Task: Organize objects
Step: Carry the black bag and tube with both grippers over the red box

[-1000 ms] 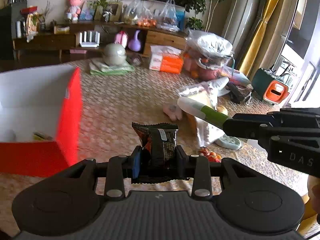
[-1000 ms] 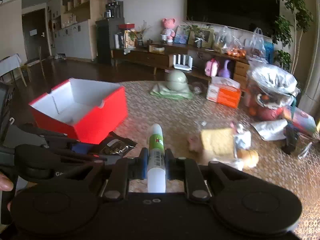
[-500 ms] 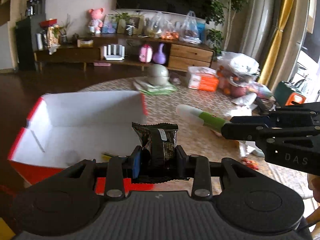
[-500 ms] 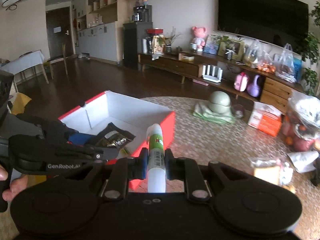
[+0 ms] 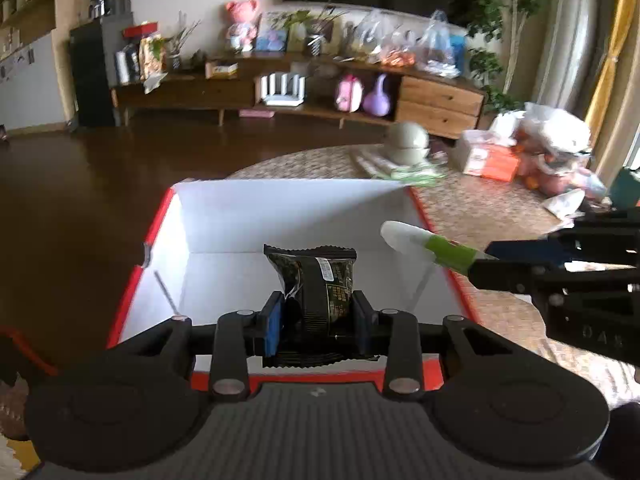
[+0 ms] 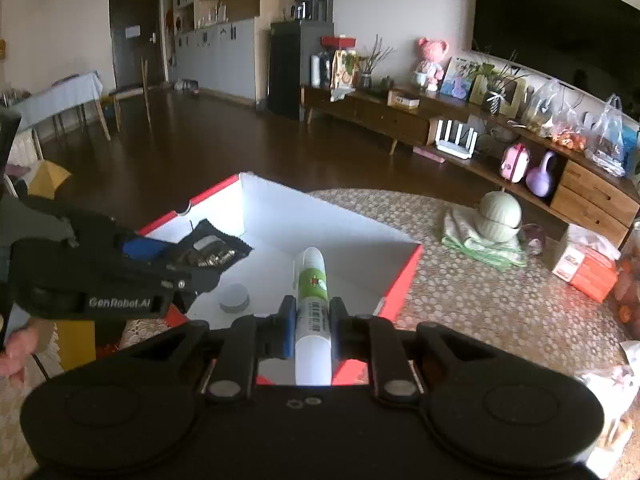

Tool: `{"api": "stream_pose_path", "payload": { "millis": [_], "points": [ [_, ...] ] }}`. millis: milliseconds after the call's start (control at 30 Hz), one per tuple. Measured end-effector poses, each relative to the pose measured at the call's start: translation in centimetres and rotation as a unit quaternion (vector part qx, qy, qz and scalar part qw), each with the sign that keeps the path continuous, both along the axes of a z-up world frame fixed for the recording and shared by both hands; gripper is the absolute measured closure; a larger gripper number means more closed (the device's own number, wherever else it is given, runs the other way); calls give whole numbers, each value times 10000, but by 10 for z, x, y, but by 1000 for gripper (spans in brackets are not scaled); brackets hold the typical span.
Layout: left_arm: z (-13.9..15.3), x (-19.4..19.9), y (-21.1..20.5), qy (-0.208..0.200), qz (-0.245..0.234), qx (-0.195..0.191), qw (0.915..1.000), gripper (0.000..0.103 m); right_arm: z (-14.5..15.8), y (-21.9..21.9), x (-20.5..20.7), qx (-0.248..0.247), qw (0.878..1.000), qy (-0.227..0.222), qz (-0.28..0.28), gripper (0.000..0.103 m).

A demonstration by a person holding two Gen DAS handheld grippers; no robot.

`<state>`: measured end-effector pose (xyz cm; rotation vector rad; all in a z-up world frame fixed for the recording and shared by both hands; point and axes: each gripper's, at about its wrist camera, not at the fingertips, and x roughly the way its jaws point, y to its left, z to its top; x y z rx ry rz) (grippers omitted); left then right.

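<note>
My left gripper [image 5: 316, 316] has its fingers closed on a dark crinkle-edged snack packet [image 5: 314, 276], which stands upright between the blue pads and hangs over the open red cardboard box with a white inside [image 5: 280, 216]. From the right wrist view I see the same packet [image 6: 212, 250] poking out past the left gripper [image 6: 176, 254] above the box's left side. My right gripper [image 6: 313, 328] is clamped on a white tube with a green label and a barcode [image 6: 312, 304], its rounded tip pointing forward over the middle of the box [image 6: 320, 216]. In the left wrist view that tube [image 5: 424, 244] comes in from the right, above the box's right wall, held by the right gripper [image 5: 484, 264]. A small grey round puck [image 6: 235, 298] lies on the box floor, just left of the tube. The box sits on a patterned woven tablecloth [image 6: 500, 300]. Farther along the table are a pale green round lidded pot [image 6: 500, 216] resting on a folded green cloth [image 6: 480, 248], and an orange and white carton [image 6: 584, 268]. At the left edge I can see part of a hand [image 6: 16, 352].
</note>
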<state>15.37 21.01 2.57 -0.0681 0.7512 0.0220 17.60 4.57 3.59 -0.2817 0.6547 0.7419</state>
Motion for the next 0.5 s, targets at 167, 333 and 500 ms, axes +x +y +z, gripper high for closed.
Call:
{"api": "stream_pose_path", "payload": {
  "millis": [167, 333, 500],
  "points": [
    [-17, 25, 26, 229, 153, 29, 9996, 69, -17, 27, 16, -261, 9996, 94, -42, 87],
    [-36, 51, 41, 496, 227, 43, 9985, 69, -38, 49, 34, -517, 9982, 263, -124, 87],
    [-55, 75, 44, 780, 146, 61, 9968, 69, -59, 65, 39, -770, 9963, 370, -43, 87]
  ]
}}
